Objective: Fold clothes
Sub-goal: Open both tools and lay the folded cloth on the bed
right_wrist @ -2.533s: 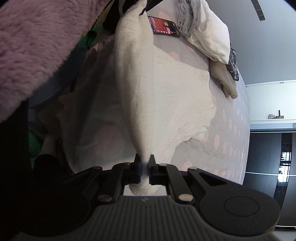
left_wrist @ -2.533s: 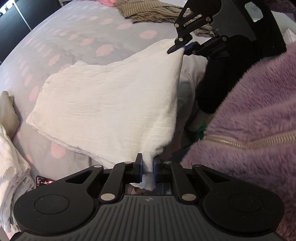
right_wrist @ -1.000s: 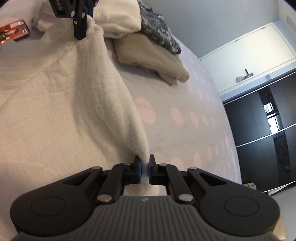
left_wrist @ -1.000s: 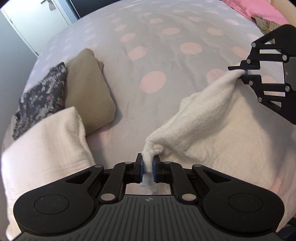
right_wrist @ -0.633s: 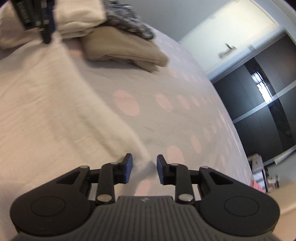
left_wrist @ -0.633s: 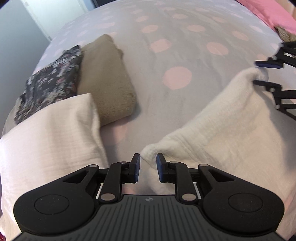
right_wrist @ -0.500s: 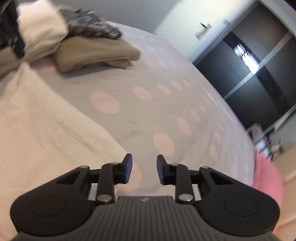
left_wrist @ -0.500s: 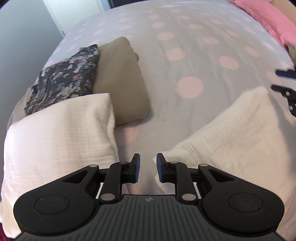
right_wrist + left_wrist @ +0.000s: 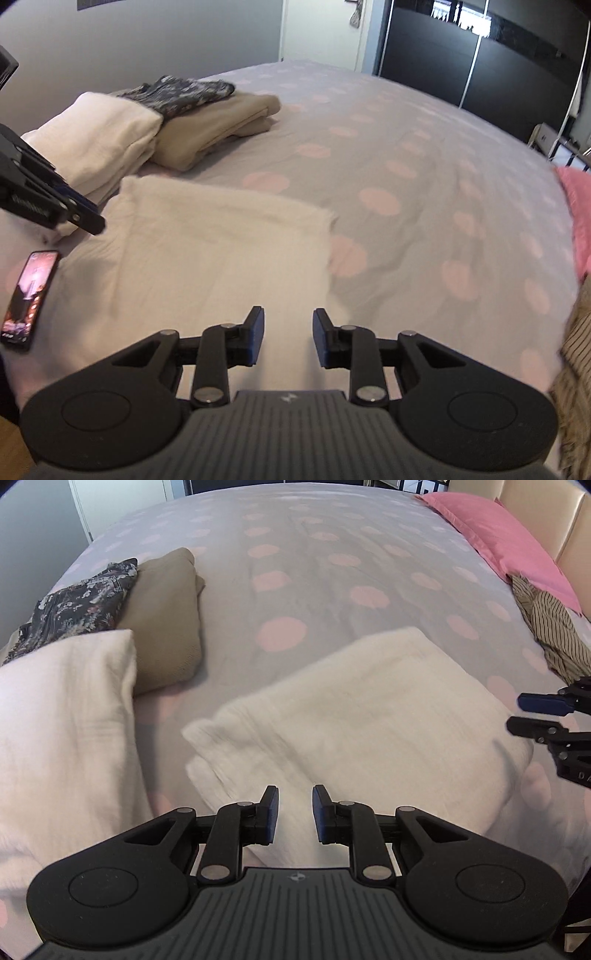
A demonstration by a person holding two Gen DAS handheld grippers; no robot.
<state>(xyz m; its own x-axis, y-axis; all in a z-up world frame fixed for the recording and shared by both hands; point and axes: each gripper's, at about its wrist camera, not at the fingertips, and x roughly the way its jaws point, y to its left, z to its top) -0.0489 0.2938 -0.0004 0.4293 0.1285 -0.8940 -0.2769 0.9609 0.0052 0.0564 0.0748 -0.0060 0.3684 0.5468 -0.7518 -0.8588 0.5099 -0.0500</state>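
Observation:
A white muslin cloth (image 9: 362, 716) (image 9: 207, 251) lies folded over on the dotted bedspread (image 9: 332, 554). My left gripper (image 9: 294, 814) stands open just above the cloth's near left part, with nothing between its pads. My right gripper (image 9: 287, 338) is open too, over the cloth's near right edge, and holds nothing. Each gripper shows in the other's view: the right one (image 9: 532, 712) past the cloth's right side, the left one (image 9: 85, 214) at its left corner. Neither touches the cloth.
A stack of folded clothes sits left of the cloth: a white piece (image 9: 62, 716), a tan one (image 9: 166, 616), a dark floral one (image 9: 81, 605). A phone (image 9: 29, 295) lies near the bed's edge. A striped garment (image 9: 550, 627) and a pink pillow (image 9: 498, 539) are at the right.
Both grippers were shut on the cloth's lifted corners a second ago; they opened and let go, the cloth dropped flat, and both drew back, the right one rolling.

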